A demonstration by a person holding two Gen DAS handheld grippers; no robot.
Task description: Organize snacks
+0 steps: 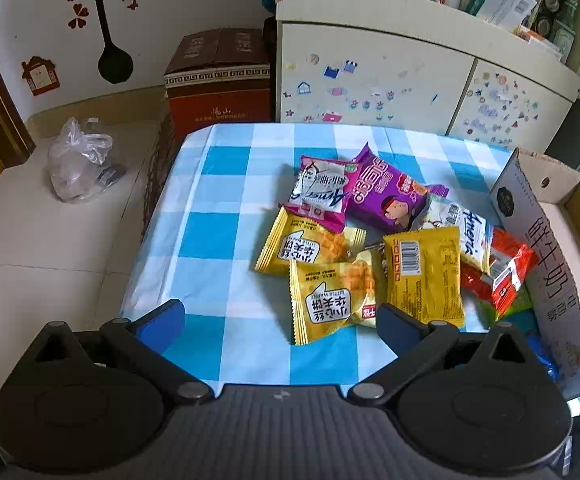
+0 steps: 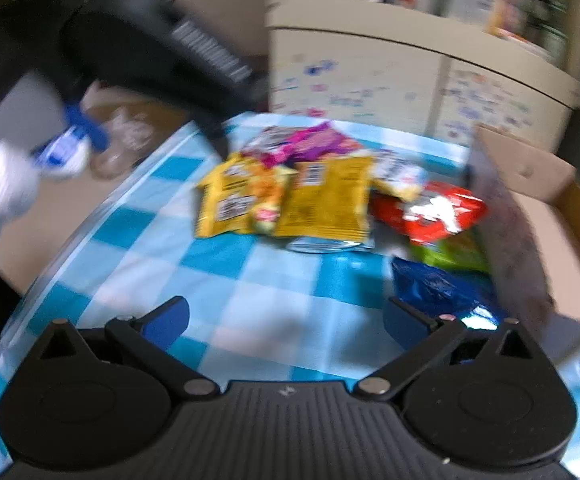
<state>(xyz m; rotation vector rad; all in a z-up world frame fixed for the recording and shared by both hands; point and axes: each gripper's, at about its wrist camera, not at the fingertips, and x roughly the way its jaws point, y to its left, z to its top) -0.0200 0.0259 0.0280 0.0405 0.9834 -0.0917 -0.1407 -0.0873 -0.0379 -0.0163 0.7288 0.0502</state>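
Observation:
A heap of snack packets lies on the blue-checked tablecloth (image 1: 218, 208): yellow waffle packets (image 1: 330, 300), a purple packet (image 1: 386, 192), a white and purple packet (image 1: 322, 188), a red packet (image 1: 502, 272). An open cardboard box (image 1: 546, 240) stands at the right. My left gripper (image 1: 278, 326) is open and empty, just short of the nearest yellow packet. My right gripper (image 2: 286, 322) is open and empty above the cloth; its view is blurred. It shows the yellow packets (image 2: 322, 200), the red packet (image 2: 434, 212), a blue packet (image 2: 438, 288) and the box (image 2: 538, 216).
A cream cabinet (image 1: 410, 80) with stickers stands behind the table. A brown carton (image 1: 218, 76) and a clear plastic bag (image 1: 78, 160) sit on the floor at the left. The other gripper and gloved hand (image 2: 66, 148) show at the upper left of the right wrist view.

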